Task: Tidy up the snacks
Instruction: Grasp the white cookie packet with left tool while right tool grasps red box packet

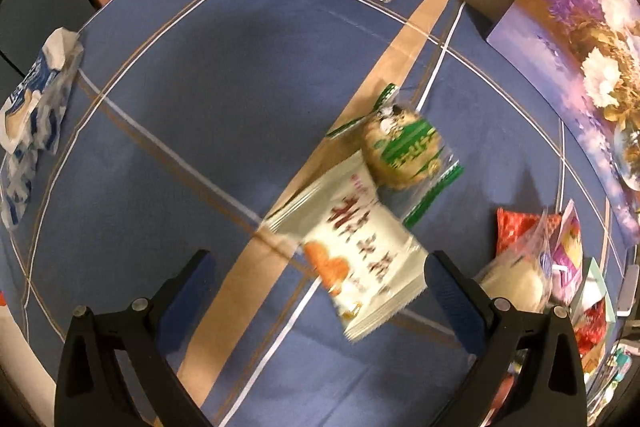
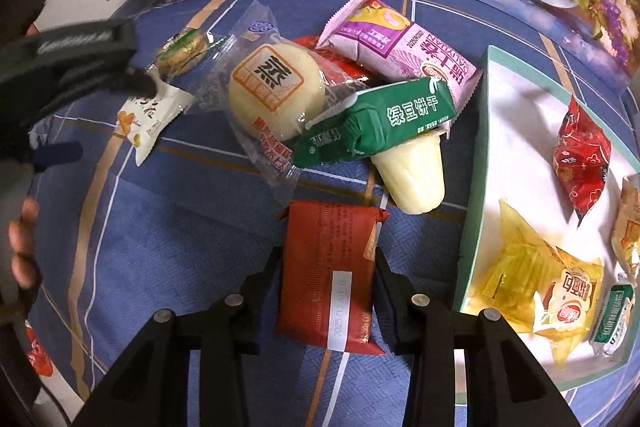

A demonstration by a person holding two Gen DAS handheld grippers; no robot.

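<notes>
Your right tongs (image 2: 326, 281) clench the red packet (image 2: 328, 275) at lower centre, beside the tray (image 2: 478, 155). It's light, crinkly, slippery: grip the flat middle. Left tongs (image 1: 316, 275) gape, released, around the white packet (image 1: 360, 251).

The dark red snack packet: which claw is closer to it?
Right. The right claw has its fingers on either side of the dark red packet; the left claw is off to its left by the white packet.
</notes>
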